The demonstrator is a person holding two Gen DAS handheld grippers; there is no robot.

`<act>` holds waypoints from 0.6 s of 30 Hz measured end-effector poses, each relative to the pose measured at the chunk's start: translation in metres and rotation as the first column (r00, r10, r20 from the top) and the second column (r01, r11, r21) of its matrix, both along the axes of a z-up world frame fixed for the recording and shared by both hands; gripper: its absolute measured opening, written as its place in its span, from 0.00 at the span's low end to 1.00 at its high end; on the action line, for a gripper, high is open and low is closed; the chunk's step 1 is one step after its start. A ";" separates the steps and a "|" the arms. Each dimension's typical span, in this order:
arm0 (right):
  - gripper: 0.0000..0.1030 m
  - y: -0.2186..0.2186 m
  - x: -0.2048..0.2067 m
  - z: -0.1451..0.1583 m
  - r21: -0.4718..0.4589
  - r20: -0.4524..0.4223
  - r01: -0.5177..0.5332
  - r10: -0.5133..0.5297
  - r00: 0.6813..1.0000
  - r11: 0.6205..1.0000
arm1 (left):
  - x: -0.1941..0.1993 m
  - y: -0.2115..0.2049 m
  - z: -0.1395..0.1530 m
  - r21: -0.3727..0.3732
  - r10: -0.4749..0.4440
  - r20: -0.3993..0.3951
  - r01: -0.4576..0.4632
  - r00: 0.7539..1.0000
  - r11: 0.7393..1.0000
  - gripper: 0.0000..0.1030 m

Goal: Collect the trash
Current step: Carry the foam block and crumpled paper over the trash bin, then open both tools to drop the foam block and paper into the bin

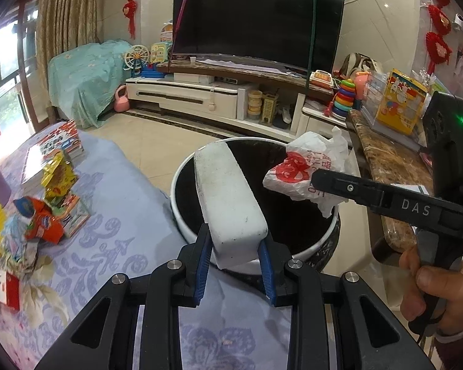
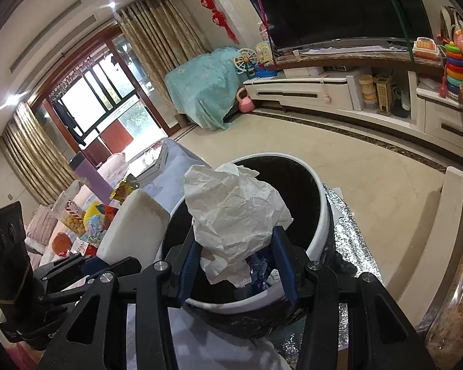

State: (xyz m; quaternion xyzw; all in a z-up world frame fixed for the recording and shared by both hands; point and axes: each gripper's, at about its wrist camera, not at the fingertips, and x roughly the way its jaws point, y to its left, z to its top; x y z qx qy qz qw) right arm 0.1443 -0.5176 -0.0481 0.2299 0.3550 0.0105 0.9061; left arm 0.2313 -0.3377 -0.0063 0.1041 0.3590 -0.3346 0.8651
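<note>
My left gripper (image 1: 235, 245) is shut on a white foam block (image 1: 228, 197) and holds it over the near rim of the round white trash bin (image 1: 182, 225) with a black liner. My right gripper (image 2: 236, 260) is shut on a crumpled white plastic bag (image 2: 234, 212) with red print (image 1: 296, 168), held above the bin's opening (image 2: 293, 185). The right gripper also shows in the left wrist view (image 1: 318, 180), and the foam block in the right wrist view (image 2: 132, 228). More wrappers (image 1: 46, 215) lie on the lilac tablecloth to the left.
The table with a lilac patterned cloth (image 1: 123, 246) holds books (image 1: 58, 145) and snack packets. A marble-topped counter (image 1: 382, 160) with toys and boxes stands right of the bin. A TV unit (image 1: 219, 92) and a covered chair (image 1: 86, 77) stand beyond the tiled floor.
</note>
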 end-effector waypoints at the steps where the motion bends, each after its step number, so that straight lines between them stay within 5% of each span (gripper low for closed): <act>1: 0.45 -0.001 0.001 0.000 0.000 -0.002 0.001 -0.001 1.000 1.000 | 0.002 -0.002 -0.001 0.002 -0.001 0.000 0.001 1.000 1.000 0.27; 18: 0.46 -0.011 0.019 0.000 -0.031 -0.043 -0.014 0.013 0.999 0.999 | 0.030 -0.023 -0.012 0.008 -0.002 -0.047 0.002 0.999 1.000 0.29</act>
